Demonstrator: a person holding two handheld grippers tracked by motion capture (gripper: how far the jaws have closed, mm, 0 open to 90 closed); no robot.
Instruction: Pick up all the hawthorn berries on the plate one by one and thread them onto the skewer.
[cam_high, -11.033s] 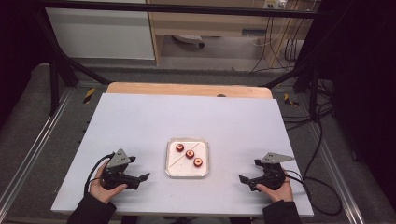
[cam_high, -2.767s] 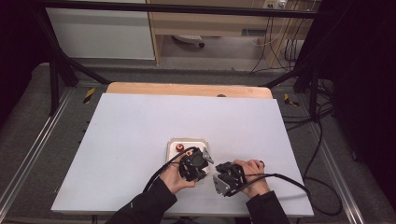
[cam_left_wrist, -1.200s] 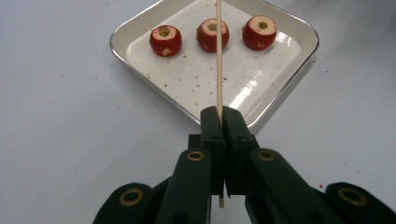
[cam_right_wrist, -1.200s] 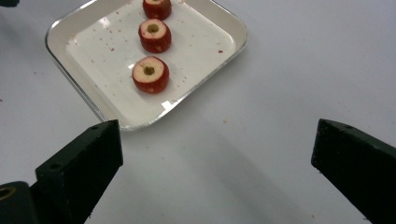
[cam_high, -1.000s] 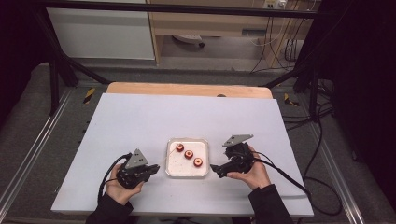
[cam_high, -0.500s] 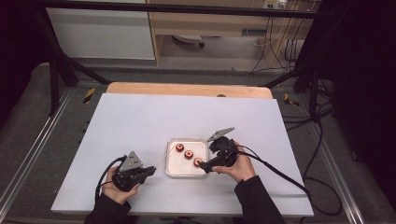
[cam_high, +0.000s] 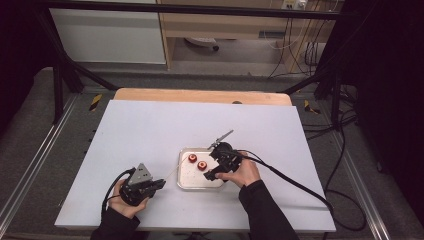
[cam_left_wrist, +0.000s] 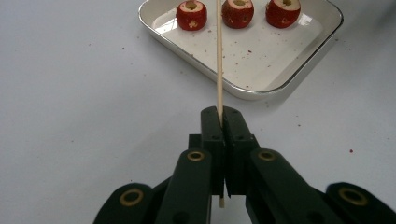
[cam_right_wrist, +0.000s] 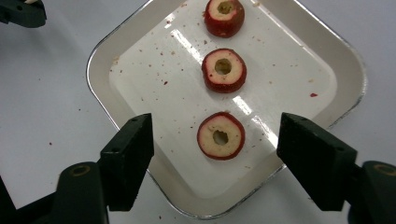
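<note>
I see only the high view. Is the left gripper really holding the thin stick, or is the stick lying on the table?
Observer: The left gripper is shut on the stick. It clamps the stick near its lower end, and the stick points toward the tray.
Operator: I count two red fruits in the tray. Is that correct?
Observer: No, the gripper views show three cored fruits, lying in a row.
Operator: Is the right gripper open?
Observer: Yes, the right gripper is open, with one jaw on each side of the nearest fruit, not touching it.
</note>
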